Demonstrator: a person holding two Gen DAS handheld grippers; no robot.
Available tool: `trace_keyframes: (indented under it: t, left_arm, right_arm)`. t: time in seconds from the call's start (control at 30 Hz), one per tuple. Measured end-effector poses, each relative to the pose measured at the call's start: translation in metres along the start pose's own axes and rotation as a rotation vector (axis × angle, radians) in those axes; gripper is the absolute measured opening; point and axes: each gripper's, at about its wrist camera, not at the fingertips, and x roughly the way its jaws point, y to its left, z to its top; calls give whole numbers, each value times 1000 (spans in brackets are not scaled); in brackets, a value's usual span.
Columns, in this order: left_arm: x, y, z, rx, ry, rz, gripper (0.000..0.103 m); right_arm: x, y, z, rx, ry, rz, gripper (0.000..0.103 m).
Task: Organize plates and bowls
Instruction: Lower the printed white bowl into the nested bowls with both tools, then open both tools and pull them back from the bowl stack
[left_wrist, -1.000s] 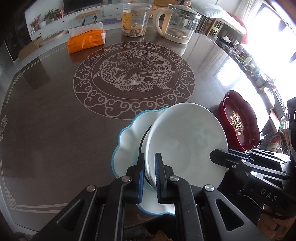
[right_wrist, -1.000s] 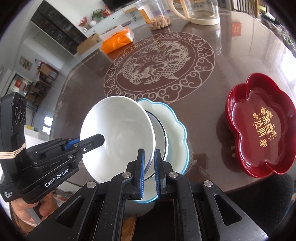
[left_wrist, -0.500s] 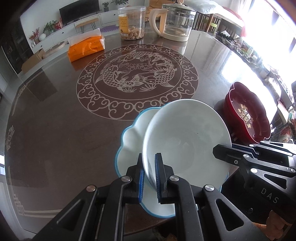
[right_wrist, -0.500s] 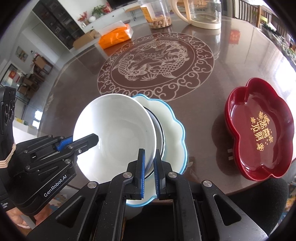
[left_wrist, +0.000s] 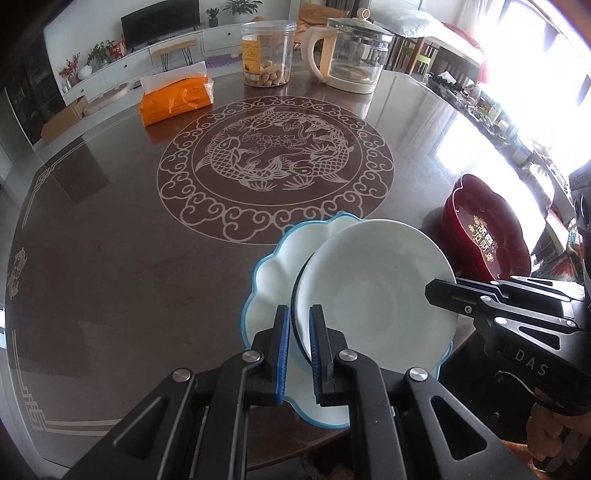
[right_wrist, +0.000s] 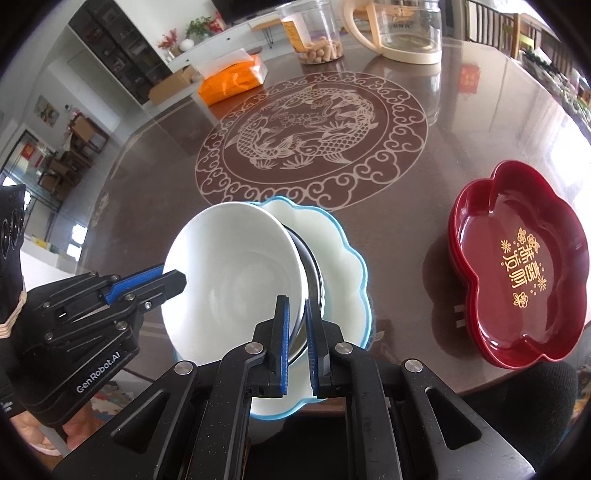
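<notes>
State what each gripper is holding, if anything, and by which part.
Both hold the white bowl by its rim: the left gripper on the bowl's left edge, the right gripper on the opposite edge, above the blue-rimmed plate.

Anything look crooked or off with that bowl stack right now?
Yes. The white bowl sits tilted and off-centre toward the left side of the blue-rimmed plate, with both the left gripper and right gripper clamped on its rim. Nothing looks spilled or chipped.
</notes>
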Motion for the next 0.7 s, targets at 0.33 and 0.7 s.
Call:
trace_keyframes:
  t: [0.33,0.7]
  left_arm:
    - [-5,0,-5,-5,-35,0,10]
    - [-22,-4,-8,-28,-148,106,33]
  right_arm:
    - [2,14,-4,-124,-36,-87,11]
    - [0,14,-19,-205,-176,-75,53]
